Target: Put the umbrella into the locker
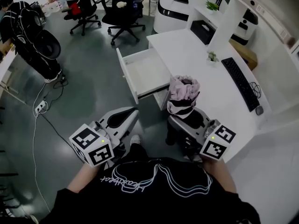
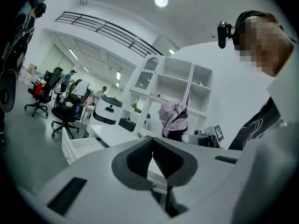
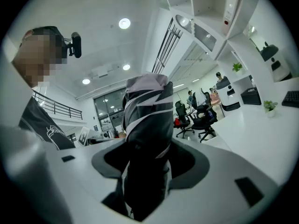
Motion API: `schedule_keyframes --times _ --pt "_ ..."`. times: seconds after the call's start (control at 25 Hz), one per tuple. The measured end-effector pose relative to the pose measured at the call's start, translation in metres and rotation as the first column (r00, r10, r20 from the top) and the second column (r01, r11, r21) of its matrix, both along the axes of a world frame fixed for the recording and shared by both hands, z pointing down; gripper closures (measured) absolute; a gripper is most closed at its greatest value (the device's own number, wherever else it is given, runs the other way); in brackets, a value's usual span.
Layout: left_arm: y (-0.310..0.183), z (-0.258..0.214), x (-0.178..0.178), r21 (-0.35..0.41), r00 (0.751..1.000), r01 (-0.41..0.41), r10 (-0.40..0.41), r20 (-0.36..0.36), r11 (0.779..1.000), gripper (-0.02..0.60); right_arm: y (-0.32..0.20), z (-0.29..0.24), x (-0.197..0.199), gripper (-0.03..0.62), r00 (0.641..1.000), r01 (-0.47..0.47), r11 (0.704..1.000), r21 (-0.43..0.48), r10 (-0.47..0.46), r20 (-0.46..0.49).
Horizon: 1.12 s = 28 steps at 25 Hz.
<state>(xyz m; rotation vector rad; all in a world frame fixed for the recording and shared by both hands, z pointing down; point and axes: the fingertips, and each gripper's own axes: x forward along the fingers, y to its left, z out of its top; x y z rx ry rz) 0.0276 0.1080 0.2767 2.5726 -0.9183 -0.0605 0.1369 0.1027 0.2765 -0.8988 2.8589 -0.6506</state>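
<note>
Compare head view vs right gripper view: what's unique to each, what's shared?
Head view only: a look down into the open drawer, plus the power strip and its cable on the floor. Right gripper view only: ceiling lights, the balcony railing, and a close look at the jaws closed on the umbrella. Both: the umbrella held in the right gripper, and the office chairs.

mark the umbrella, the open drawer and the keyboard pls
umbrella (image 1: 183, 93), head view, folded canopy.
open drawer (image 1: 148, 73), head view, bare bottom panel.
keyboard (image 1: 240, 83), head view, middle of the keys.
</note>
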Motion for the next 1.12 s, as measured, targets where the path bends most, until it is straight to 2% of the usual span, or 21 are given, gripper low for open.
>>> schedule_keyframes --times 0.2,0.4,0.6,0.88,1.12 --pt "-0.071 0.015 -0.024 -0.050 1.000 -0.009 0.009 -0.005 0.999 0.576 -0.065 0.010 -0.017 0.350 0.999 -0.036 0.999 -0.040 0.036 -0.010" --pt "-0.140 0.041 -0.052 -0.066 1.000 0.009 -0.008 0.021 0.998 0.575 -0.125 0.022 -0.037 0.350 0.998 -0.069 0.994 -0.082 0.067 -0.020" --pt "-0.192 0.062 -0.070 -0.107 1.000 -0.013 0.013 0.000 0.994 0.575 -0.174 0.038 -0.055 0.350 0.995 -0.091 0.991 -0.097 0.088 -0.037" --pt "-0.235 0.073 -0.082 -0.131 1.000 -0.025 0.025 -0.002 0.991 0.575 -0.213 0.053 -0.069 0.350 0.991 -0.118 0.987 -0.108 0.111 -0.069" --pt "-0.254 0.089 -0.074 -0.162 1.000 -0.027 0.029 0.009 0.986 0.575 -0.240 0.064 -0.072 0.350 0.992 -0.105 0.987 -0.119 0.096 -0.081"
